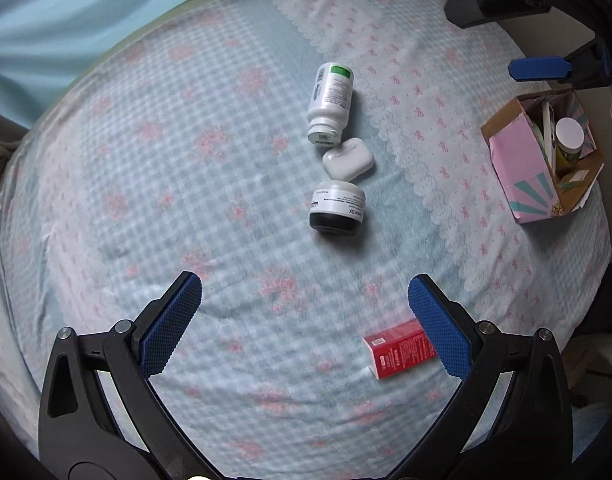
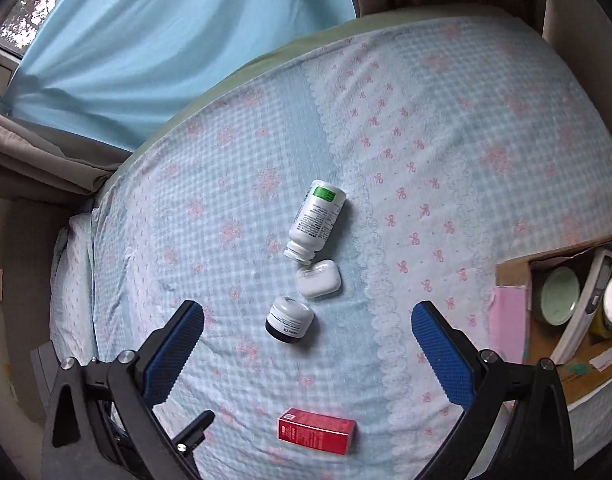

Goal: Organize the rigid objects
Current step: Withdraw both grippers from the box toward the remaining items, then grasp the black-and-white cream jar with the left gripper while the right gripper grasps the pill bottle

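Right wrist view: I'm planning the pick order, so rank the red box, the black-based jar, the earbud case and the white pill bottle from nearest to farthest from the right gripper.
From the right gripper:
1. Black-based jar, just left of centre.
2. Earbud case, just beyond it.
3. Red box, low, toward the camera.
4. White pill bottle, farthest up the bed.

Both wrist views look down, perhaps steeply, sharing the bed (image 1: 225,200) (mid-distance).

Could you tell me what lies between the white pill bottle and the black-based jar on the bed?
A white earbud case lies between the pill bottle and the jar, visible in both wrist views.
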Demonstrator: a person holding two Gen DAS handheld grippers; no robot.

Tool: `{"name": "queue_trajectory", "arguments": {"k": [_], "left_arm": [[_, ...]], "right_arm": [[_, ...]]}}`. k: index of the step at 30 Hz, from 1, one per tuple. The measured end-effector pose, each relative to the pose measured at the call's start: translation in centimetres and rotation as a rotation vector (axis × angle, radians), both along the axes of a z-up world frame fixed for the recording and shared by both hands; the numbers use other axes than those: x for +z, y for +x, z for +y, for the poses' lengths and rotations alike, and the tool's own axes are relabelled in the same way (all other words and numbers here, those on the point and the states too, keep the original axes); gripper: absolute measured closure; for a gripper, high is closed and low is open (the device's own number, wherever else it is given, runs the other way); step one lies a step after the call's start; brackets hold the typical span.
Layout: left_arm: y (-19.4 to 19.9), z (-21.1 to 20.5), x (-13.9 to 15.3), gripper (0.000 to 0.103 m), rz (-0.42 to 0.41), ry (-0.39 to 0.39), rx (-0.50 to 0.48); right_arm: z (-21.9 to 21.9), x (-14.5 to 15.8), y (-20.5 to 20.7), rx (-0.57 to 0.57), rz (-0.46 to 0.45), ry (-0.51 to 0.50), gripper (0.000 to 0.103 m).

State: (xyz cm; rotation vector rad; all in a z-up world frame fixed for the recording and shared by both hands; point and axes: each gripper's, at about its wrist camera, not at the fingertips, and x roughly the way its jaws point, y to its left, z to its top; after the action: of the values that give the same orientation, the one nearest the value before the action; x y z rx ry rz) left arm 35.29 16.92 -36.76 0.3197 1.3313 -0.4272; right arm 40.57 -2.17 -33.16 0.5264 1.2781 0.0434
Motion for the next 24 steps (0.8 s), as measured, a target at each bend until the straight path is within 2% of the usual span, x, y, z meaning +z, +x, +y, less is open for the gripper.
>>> {"name": "queue_trajectory", "arguments": {"k": [9,12,15,17,20,21,23,24], "left_arm": [[2.9,-2.4,-7.3,0.0,0.081,0.014,-0.035],[3.6,-3.0,-10.0,0.005,0.114,0.017,-0.031],[4.1,-3.8,-11.6,0.006,0.124,0.004,-0.031],[4.5,-4.4,-12.6,0.006,0.124,0.014,-0.036],[5.0,-5.1,-13.6,0.016,0.113,0.002,-0.042],[5.1,-5.3,-13.8,0.016,0.109,-0.003,-0.046],[5.2,-5.6,-14.4,0.018,0.105,-0.011,-0.054],[5.2,-5.7,-14.6,0.025,0.109,-0.013,-0.057]], "right_arm": [[0.2,-9.4,7.5,-0.148,0.172,0.165,0.0],[0.2,-12.2,9.3,-0.186,0.227,0.2,0.0],[0.3,-14.6,10.8,-0.224,0.265,0.243,0.001],[0.5,-15.9,11.8,-0.229,0.284,0.25,0.006],[0.7,-17.4,12.7,-0.238,0.308,0.242,0.009],[0.8,-17.8,12.9,-0.24,0.317,0.243,0.017],[0.7,-18.3,13.1,-0.241,0.337,0.24,0.023],[0.7,-18.5,13.1,-0.242,0.341,0.234,0.026]]}}
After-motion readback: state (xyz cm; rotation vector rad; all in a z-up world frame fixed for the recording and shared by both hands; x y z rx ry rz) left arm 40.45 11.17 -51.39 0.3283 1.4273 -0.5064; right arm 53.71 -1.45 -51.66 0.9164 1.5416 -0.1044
